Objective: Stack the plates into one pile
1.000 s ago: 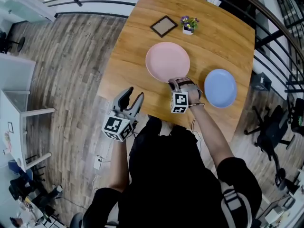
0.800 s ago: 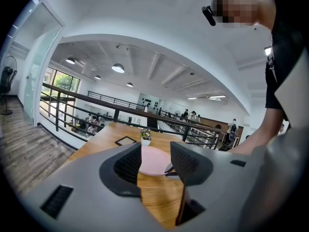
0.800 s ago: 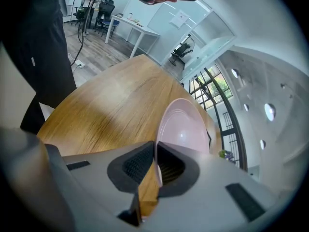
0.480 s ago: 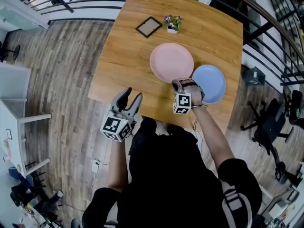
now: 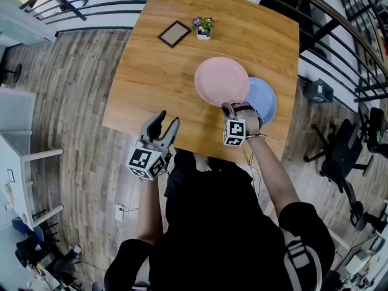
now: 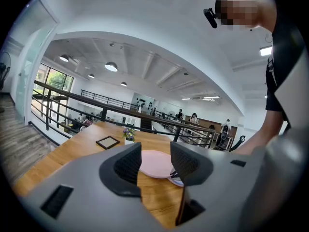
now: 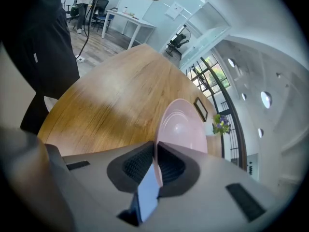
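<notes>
The right hand-held gripper [image 5: 232, 109] is pinched on the near rim of the pink plate [image 5: 221, 80]; the right gripper view shows its jaws pressed on that rim [image 7: 154, 161]. The pink plate lies toward the worktop's [image 5: 157, 83] right side, and its right part overlaps the blue plate [image 5: 265, 99], which sits close to the right edge. Whether the two plates touch cannot be told. The left hand-held gripper [image 5: 163, 121] hangs just off the near edge, its jaws spread with nothing between them [image 6: 154, 161]. Near the far edge stand a picture frame [image 5: 174, 33] and a small flower pot [image 5: 203, 26] just beside it.
</notes>
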`<state>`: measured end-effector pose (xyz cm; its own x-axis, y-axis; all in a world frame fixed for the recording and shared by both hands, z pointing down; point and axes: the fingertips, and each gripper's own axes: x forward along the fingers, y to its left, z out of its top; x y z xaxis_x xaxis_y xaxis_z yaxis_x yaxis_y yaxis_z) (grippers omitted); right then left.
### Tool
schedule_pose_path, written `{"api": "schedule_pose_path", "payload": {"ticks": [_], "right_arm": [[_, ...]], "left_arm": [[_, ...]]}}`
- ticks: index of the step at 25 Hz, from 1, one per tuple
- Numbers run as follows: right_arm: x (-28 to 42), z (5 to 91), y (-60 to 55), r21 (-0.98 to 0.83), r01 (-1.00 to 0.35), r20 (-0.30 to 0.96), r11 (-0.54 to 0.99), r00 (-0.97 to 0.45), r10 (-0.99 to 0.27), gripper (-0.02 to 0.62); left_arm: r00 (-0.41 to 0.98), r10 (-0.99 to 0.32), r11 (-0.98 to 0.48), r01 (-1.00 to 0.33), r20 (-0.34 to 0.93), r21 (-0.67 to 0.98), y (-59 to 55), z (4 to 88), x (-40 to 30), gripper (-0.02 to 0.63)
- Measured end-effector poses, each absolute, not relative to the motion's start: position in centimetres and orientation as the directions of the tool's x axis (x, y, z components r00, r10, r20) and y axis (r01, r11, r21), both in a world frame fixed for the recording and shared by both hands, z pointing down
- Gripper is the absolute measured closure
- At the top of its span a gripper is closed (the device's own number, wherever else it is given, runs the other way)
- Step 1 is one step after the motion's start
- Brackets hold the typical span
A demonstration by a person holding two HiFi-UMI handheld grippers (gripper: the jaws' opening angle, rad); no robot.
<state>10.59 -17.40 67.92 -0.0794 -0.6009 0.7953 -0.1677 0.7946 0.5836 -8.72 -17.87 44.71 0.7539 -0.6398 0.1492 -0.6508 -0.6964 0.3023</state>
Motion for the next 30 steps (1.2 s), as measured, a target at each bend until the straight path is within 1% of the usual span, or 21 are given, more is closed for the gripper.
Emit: {"api": "schedule_pose_path", "payload": {"ticks": [9, 14, 19, 30], "right_arm": [[15.6, 69.1, -14.4, 0.586, -0.201, 0.794, 0.785, -0.053, -0.606, 0.555], [17.0, 68.3, -13.0, 0.588, -0.209, 0.790, 0.782, -0.061, -0.610, 0.555], [19.3, 69.5, -11.0, 0.581, -0.217, 0.795, 0.784, -0.056, -0.604, 0.558], [21.6, 71.6, -6.9, 0.541, -0.229, 0.820, 0.809, -0.069, -0.568, 0.563]], "left_arm": [[0.769, -0.623, -0.710, -0.634, 0.147, 0.308, -15.5, 45.0, -4.1, 0.402], [0.772, -0.617, -0.712, -0.630, 0.152, 0.309, -14.3, 45.2, -2.1, 0.402], [0.778, -0.608, -0.719, -0.624, 0.157, 0.307, -12.9, 45.4, 0.4, 0.402], [0.750, -0.639, -0.693, -0.658, 0.170, 0.294, -10.9, 45.9, 1.9, 0.402]]}}
